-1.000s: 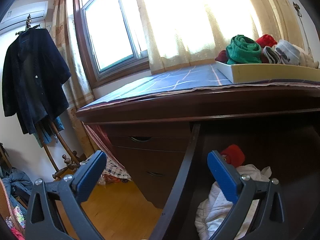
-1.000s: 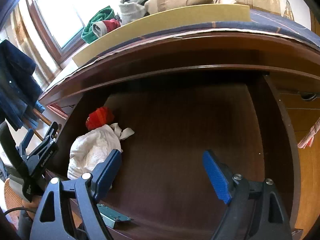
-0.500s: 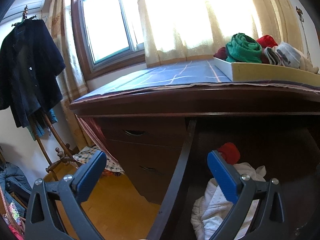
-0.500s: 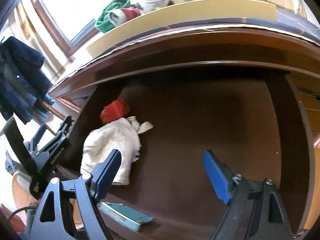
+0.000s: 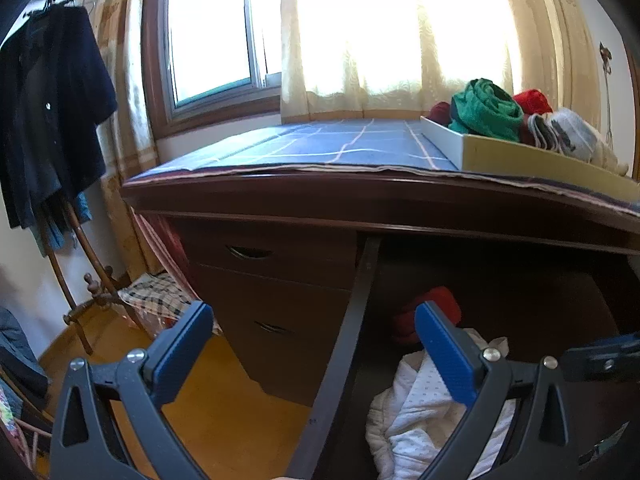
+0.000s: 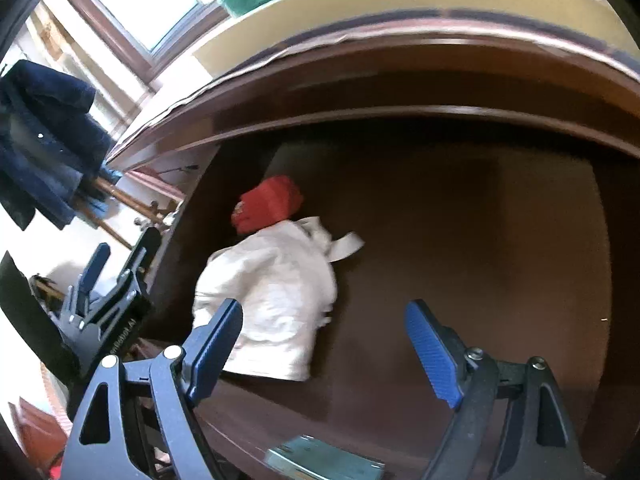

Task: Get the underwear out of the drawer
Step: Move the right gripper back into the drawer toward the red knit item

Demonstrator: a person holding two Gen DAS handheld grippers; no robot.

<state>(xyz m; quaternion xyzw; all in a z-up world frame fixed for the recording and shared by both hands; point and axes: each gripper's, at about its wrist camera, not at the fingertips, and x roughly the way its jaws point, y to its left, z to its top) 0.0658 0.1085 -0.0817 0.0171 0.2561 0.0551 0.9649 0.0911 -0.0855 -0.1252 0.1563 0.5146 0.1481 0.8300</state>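
Note:
A crumpled white garment [image 6: 276, 304] lies at the left side of the open dark wooden drawer [image 6: 480, 260], with a rolled red piece [image 6: 268, 204] touching its far end. My right gripper [image 6: 324, 348] hangs open just above the drawer's front; its left pad is in front of the white garment's near edge and nothing is between its pads. My left gripper [image 5: 316, 348] is open and empty and straddles the drawer's left wall [image 5: 348, 340]. The white garment [image 5: 424, 412] and red piece [image 5: 436, 308] show behind its right pad.
On the desk top a cream tray [image 5: 520, 160] holds several rolled garments, green and red among them, on a blue checked cloth [image 5: 320, 148]. Shut drawers [image 5: 272, 280] stand to the left. A dark jacket [image 5: 48, 112] hangs on a coat stand. A metal lock plate [image 6: 324, 460] sits on the drawer front.
The right gripper has moved left toward the white garment, which now looks larger and nearer its left pad. One of its fingers now shows at the right edge of the left view.

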